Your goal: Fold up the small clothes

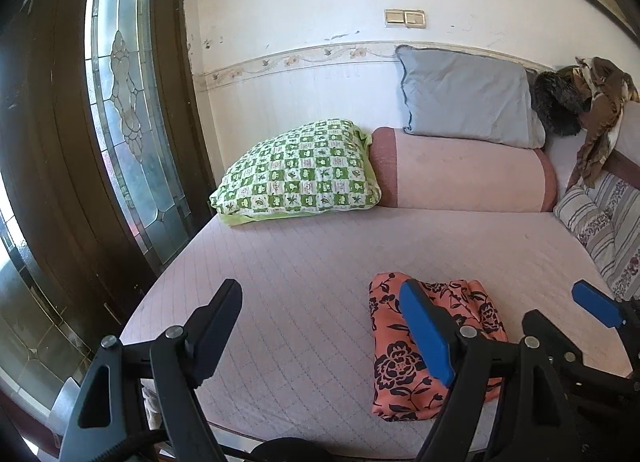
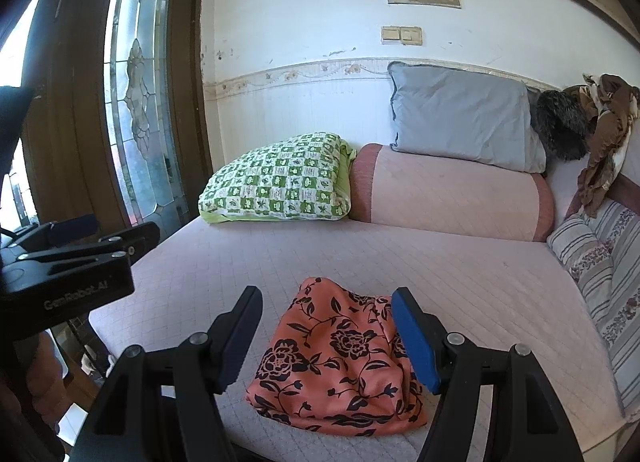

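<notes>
A pink quilted bed (image 2: 480, 282) fills mid-frame; the folded floral cloth (image 2: 340, 362) lies low center, pillows behind. Both claws, left (image 1: 320, 334) and right (image 2: 326, 342), gape empty.

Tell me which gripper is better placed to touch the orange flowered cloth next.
The right gripper: the orange flowered cloth lies directly between its open fingers. The left gripper is open over bare bed cover, with the cloth off to its right side.

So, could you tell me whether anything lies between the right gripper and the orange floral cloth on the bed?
Nothing visible does. The right gripper is open and empty, and the orange floral cloth lies folded on the bed cover right in front of its fingers. The left gripper hangs off to the side, open.
</notes>
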`<state>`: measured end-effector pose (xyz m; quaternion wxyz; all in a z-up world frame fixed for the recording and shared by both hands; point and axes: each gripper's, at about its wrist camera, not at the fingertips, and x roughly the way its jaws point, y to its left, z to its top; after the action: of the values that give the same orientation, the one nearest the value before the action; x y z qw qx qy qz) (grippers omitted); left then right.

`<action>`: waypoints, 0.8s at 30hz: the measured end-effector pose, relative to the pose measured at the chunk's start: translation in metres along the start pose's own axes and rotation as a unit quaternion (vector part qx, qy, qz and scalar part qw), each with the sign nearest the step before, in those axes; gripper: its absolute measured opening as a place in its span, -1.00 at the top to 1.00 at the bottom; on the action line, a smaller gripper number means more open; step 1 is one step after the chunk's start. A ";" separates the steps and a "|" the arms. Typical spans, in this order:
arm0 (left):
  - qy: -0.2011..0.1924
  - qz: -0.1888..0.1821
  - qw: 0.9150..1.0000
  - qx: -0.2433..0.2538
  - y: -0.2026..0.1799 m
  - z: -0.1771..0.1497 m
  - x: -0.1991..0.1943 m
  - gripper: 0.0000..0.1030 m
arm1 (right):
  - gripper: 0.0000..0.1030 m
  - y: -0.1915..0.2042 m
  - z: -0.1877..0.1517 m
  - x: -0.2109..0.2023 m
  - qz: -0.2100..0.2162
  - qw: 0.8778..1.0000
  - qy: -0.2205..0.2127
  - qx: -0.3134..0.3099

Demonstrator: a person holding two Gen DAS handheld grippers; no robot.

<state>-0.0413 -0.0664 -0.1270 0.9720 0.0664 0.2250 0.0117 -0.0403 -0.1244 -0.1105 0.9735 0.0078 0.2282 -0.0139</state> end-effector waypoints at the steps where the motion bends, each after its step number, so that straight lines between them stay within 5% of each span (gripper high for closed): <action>1: -0.001 -0.002 1.000 0.000 0.000 0.000 -0.001 -0.58 | -0.37 0.000 -0.001 0.001 0.000 1.000 0.003 0.000; 24: -0.016 -0.014 1.000 0.003 -0.001 0.003 -0.018 -0.58 | -0.37 -0.003 0.003 -0.003 -0.005 1.000 -0.004 0.009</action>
<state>-0.0562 -0.0685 -0.1163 0.9753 0.0667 0.2105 -0.0041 -0.0415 -0.1277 -0.1063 0.9741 0.0152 0.2247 -0.0209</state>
